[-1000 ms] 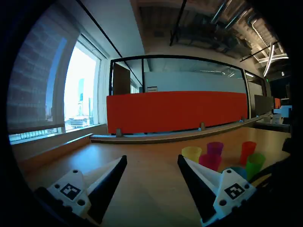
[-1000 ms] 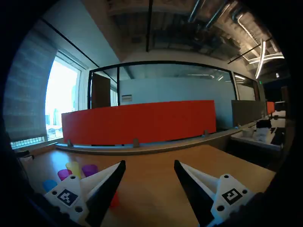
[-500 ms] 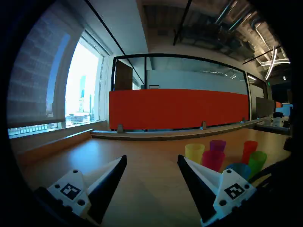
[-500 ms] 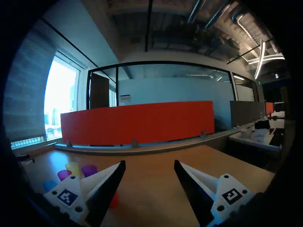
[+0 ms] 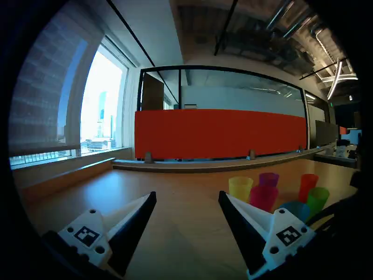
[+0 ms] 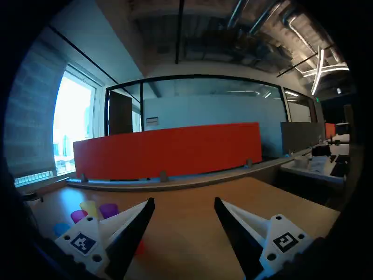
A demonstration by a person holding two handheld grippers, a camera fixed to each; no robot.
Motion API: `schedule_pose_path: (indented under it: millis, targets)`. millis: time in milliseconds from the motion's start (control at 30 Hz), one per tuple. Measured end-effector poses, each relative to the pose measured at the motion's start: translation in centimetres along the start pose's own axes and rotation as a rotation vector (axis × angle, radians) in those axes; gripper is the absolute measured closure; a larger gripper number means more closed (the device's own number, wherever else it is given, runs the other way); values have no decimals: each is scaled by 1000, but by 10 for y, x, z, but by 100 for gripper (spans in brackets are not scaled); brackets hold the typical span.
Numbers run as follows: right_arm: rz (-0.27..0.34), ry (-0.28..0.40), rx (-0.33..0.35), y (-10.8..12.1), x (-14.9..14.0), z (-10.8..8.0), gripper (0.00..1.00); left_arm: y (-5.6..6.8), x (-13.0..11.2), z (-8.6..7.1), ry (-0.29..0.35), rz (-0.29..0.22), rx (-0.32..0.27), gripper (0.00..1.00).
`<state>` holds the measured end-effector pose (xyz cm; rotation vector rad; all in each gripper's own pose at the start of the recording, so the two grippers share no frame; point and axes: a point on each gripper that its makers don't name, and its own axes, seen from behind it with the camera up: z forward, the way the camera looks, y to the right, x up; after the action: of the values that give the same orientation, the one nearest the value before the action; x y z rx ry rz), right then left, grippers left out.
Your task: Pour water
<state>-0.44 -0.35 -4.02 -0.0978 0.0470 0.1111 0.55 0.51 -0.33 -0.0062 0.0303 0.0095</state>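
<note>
Left tongs (image 5: 186,193) gape wide, gripping nothing, above the desk (image 5: 177,184). The cups (image 5: 263,197) stand clustered at the lower right of the left gripper view, just beyond the right-hand finger. Right tongs (image 6: 183,199) are likewise spread, gripping nothing. In the right gripper view the cups (image 6: 109,210) sit lower left, partly behind the left-hand finger.

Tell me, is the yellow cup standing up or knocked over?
Standing up. The yellow cup rests on its base on the wooden table, rim facing up. Whether it holds water cannot be told.
</note>
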Motion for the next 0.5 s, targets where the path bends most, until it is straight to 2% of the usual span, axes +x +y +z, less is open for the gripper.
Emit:
schedule_pose_path:
  millis: [500]
  targets:
    - [0,2,7,-1,-1,-2,1,0,0,0,-1,1,-2,0]
